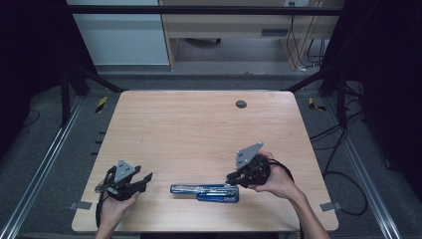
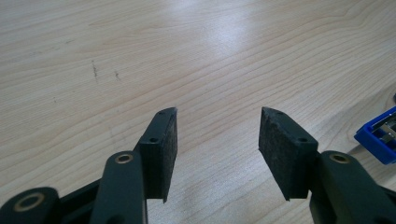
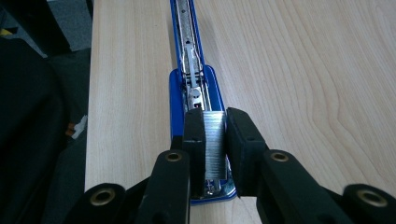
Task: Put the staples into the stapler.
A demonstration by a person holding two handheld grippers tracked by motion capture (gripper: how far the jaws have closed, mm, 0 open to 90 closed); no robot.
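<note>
On a pale wood-grain table (image 1: 199,129) ringed by a dark frame and grey floor, the right gripper (image 3: 215,135) pinches a strip of staples (image 3: 215,140) over the opened blue stapler (image 1: 204,191) near the front edge, while the left gripper (image 2: 217,149) gapes empty just beside it.

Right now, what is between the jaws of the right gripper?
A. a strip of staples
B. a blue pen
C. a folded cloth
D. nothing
A: in the right gripper view the right gripper pinches a silvery strip of staples just above the opened blue stapler.
</note>
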